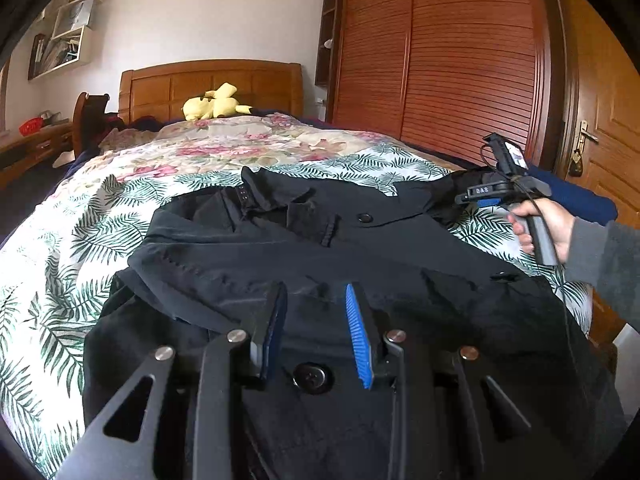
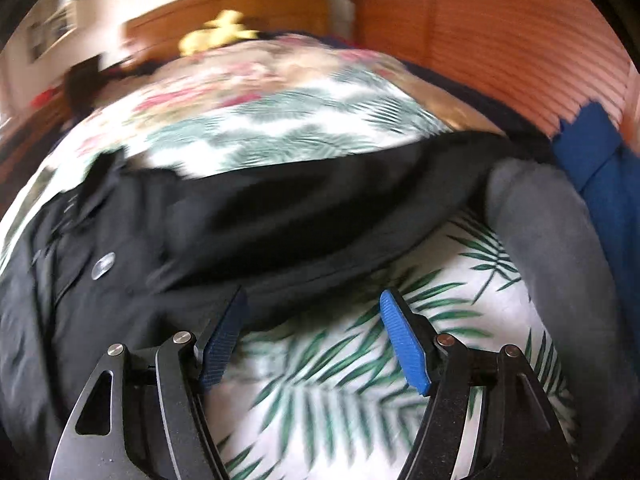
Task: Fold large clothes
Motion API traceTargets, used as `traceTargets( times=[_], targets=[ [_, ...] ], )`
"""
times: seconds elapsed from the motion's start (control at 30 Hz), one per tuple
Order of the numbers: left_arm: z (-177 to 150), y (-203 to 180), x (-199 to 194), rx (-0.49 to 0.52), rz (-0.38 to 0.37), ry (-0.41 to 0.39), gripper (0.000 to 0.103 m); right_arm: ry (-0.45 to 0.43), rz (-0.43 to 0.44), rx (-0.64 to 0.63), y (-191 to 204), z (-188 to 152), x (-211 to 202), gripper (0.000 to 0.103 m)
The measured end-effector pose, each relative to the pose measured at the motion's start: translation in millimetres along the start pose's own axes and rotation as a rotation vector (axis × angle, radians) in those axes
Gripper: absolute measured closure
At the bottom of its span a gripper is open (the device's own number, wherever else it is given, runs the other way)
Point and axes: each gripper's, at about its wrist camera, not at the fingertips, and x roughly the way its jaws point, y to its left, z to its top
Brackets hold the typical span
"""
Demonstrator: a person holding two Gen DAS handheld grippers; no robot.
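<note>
Though spread across the bed [image 1: 80,240], black coat [image 1: 320,248] looks soft, floppy, fairly heavy. Best pinched at sleeve hem or shoulder seam, away from buttons. Left tongs [image 1: 316,300] released above it; right tongs [image 2: 312,304] released beside sleeve.

Soft daylight; left view sharp, right view motion-blurred, fisheye-warped edges.

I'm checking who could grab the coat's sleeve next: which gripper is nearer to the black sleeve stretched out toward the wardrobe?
Right. The right gripper hovers open just short of the sleeve; the left gripper is open over the black coat body, farther away.
</note>
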Motion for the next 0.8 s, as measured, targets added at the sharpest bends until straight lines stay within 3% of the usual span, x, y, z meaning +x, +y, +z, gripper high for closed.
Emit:
traceTargets(
  times=[0.17, 0.23, 0.27, 0.3, 0.37, 0.47, 0.63, 0.73, 0.8],
  targets=[
    [-0.4, -0.2, 3.4, -0.003, -0.003, 0.010, 0.074, 0.022, -0.001, 0.161, -31.2, 14.0, 20.2, 0.033],
    [-0.7, -1.3, 3.4, 0.003, -0.001, 0.009, 0.074, 0.036, -0.017, 0.182, -33.8, 19.5, 26.9, 0.046],
    [-0.8, -1.9, 3.6, 0.005, 0.001, 0.009, 0.074, 0.044, -0.021, 0.181, -34.7, 21.0, 30.0, 0.062],
    [-0.8, -2.4, 4.0, 0.007, 0.003, 0.010, 0.074, 0.048, -0.018, 0.178, -32.8, 21.7, 29.7, 0.086],
    [-1.2, -2.2, 4.2, 0.008, 0.006, 0.013, 0.074, 0.043, -0.015, 0.144, -26.3, 24.2, 25.7, 0.099],
    [-1.3, -2.3, 5.3, 0.007, 0.009, 0.015, 0.074, -0.037, 0.005, 0.043, -4.4, 31.9, 4.5, 0.101],
    [-1.8, -2.4, 7.0, 0.007, 0.018, 0.019, 0.074, -0.183, 0.159, -0.166, 62.0, 32.9, -62.6, 0.101],
    [-2.2, -3.2, 7.8, 0.010, 0.025, 0.021, 0.074, -0.204, 0.276, -0.302, 110.3, 15.1, -95.8, 0.101],
    [-2.8, -3.5, 8.1, 0.011, 0.029, 0.021, 0.074, -0.199, 0.308, -0.375, 139.4, -2.3, -110.1, 0.101]
  ],
)
